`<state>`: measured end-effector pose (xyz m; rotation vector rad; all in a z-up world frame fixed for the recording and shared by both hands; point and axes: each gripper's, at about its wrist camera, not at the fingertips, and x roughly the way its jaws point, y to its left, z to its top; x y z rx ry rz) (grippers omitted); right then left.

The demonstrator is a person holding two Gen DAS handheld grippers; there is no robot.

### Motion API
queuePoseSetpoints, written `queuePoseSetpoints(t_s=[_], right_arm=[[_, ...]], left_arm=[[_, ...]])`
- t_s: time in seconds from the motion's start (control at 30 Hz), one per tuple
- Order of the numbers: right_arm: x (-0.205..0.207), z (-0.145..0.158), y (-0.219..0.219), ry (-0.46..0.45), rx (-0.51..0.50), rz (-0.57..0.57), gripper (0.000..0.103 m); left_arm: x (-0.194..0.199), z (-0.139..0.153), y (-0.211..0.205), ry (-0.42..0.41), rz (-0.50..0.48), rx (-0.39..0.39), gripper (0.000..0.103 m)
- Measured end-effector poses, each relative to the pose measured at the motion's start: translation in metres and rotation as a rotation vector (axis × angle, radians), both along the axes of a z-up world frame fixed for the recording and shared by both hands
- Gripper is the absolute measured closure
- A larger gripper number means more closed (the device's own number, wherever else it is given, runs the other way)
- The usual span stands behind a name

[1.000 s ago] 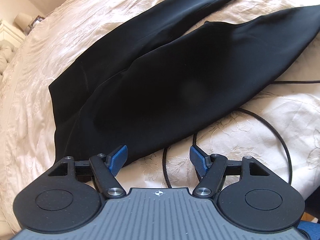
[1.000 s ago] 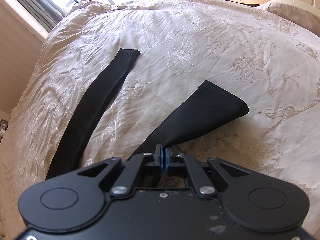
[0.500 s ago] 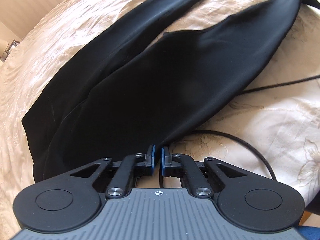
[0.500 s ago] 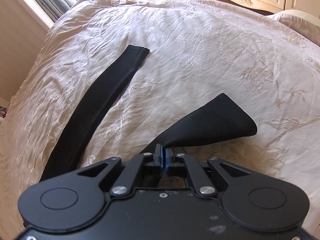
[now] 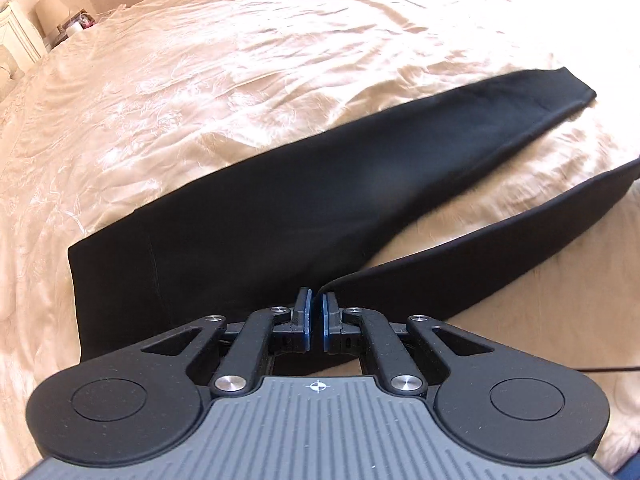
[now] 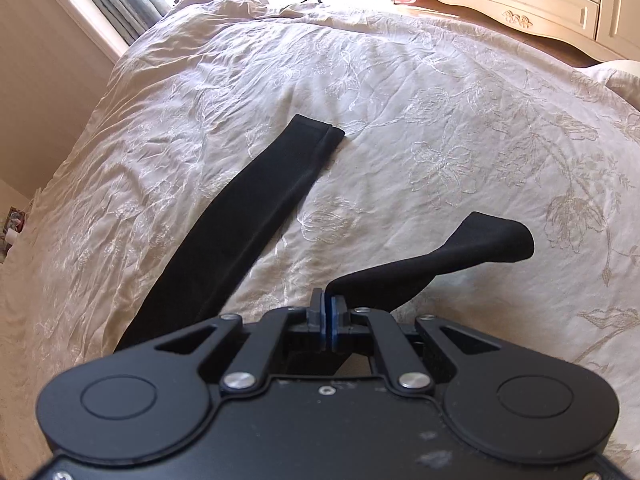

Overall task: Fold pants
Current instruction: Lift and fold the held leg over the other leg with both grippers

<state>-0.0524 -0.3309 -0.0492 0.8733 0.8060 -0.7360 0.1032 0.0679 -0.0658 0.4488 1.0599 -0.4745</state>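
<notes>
We could not see the near stretch of the black pants (image 5: 280,240) in the left wrist view; the left gripper (image 5: 316,312) covered it. The nearer pant leg (image 5: 520,236) ran out past the right edge, so its cuff was lost to us. In the right wrist view the right gripper (image 6: 329,322) hid where the two legs (image 6: 248,216) joined. The small things on the bedside stand (image 5: 74,24) were too blurred to name.

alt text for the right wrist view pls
The right tool is shut on one lifted leg of the black fabric pants, its cuff hanging above a cream embroidered bedspread. The other leg lies flat to the left.
</notes>
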Motion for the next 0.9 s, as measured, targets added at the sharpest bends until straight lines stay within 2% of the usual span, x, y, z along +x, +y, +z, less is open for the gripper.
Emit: queuePoseSetpoints(t_s=[0.2,0.5,0.7,0.9], right_arm=[[0.046,-0.001,-0.024,-0.014,-0.01,0.028,0.098],[0.128,-0.022,-0.057,0.015,-0.03,0.092,0.098],[0.169,-0.041,-0.069,0.044,-0.039,0.135,0.098],[0.199,-0.057,-0.076,0.073,-0.059,0.173,0.098]], left_arm=[[0.049,0.007,-0.016,-0.004,0.067,-0.023,0.098],[0.124,-0.009,-0.056,-0.012,0.127,-0.004,0.098],[0.148,-0.034,-0.062,0.032,0.178,0.015,0.098],[0.152,-0.047,-0.061,0.047,0.214,0.027,0.097]])
